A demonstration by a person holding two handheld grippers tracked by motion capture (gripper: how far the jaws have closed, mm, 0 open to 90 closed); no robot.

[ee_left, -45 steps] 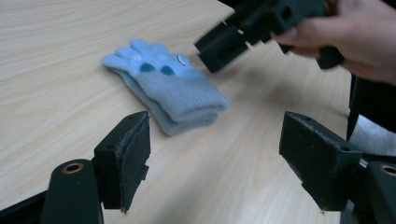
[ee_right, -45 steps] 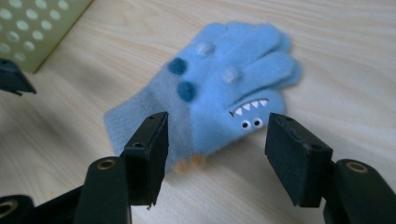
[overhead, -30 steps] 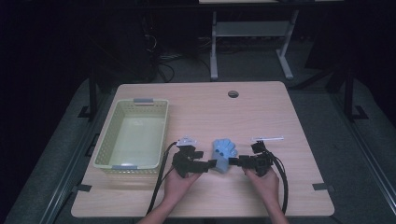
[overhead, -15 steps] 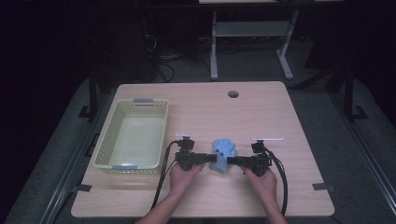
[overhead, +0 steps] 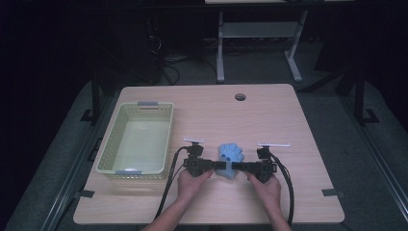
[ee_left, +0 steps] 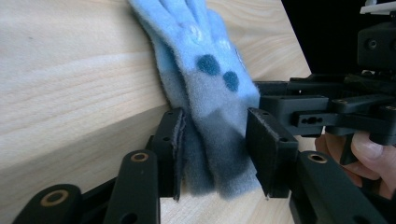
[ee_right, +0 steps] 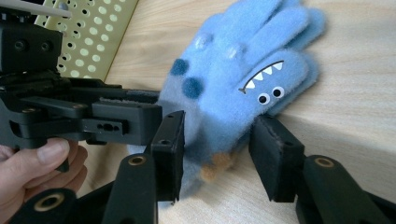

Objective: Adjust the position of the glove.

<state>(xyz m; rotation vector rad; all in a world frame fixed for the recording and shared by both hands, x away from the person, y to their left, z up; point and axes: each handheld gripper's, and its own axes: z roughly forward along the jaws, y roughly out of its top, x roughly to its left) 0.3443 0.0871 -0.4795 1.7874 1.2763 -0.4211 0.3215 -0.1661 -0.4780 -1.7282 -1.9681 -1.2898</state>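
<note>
At the table's near edge, around the middle:
Left gripper (overhead: 214, 167): closing in from the left on the blue glove (overhead: 230, 158); in its own view the jaws are standing either side of the cuff, one pad touching the fleece, the other just beside it, so not yet clenching.
Right gripper (overhead: 239, 167): closing in from the right, jaws straddling the same cuff with gaps showing, released.
Blue glove: lying flat near the table's (overhead: 269, 110) near edge, fingers pointing toward the far edge, monster face showing.
Hands: one holding each gripper from below.
Yellow basket (overhead: 112, 139): sitting along the left edge, well apart from the glove.
</note>
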